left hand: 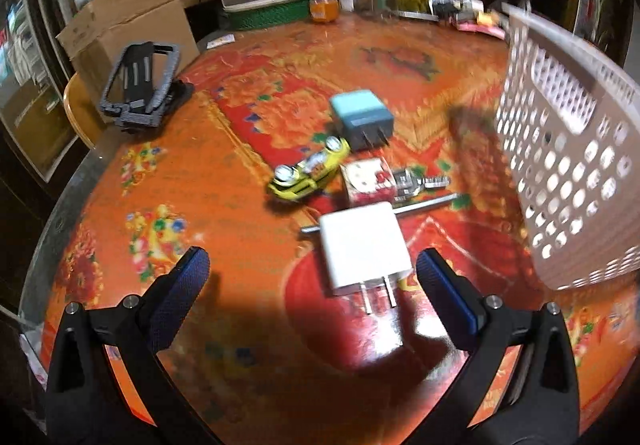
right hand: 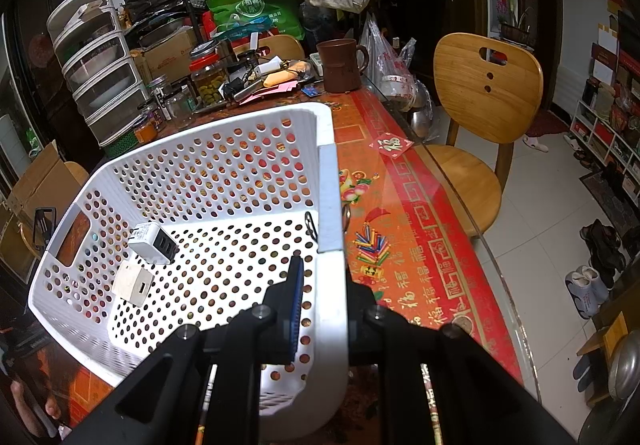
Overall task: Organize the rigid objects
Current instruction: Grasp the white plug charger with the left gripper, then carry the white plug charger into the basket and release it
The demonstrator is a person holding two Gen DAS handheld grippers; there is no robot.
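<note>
The left gripper (left hand: pixel 312 273) was spread wide and held nothing. It hung over the red and orange tablecloth (left hand: pixel 248 317). A white charger (left hand: pixel 366 249) lay between its 2 fingers, a bit nearer the right one, and touched neither. There was open cloth on both sides of the charger. Its 2 prongs pointed to the bottom of the frame.

Just above the charger lay a thin metal rod (left hand: pixel 428 203), a small red and white box (left hand: pixel 368 181) and a yellow toy car (left hand: pixel 310 175). A blue charger (left hand: pixel 362 119) sat higher up, near the middle. A dark phone stand (left hand: pixel 142 83) stood at the upper left, close to the table's edge. The lower left of the cloth was open.

The white basket (right hand: pixel 224 173) filled the middle of the right wrist view. The right gripper (right hand: pixel 320 309) was clenched on the basket's right rim, 1 finger inside and 1 outside. In the basket, at the left, lay a white and black charger (right hand: pixel 154 239) and a cream plug block (right hand: pixel 134 283), near each other. The rest of the basket floor was bare. At the right, the table's glass edge (right hand: pixel 476 221) curved past a wooden chair (right hand: pixel 480 97).
</note>
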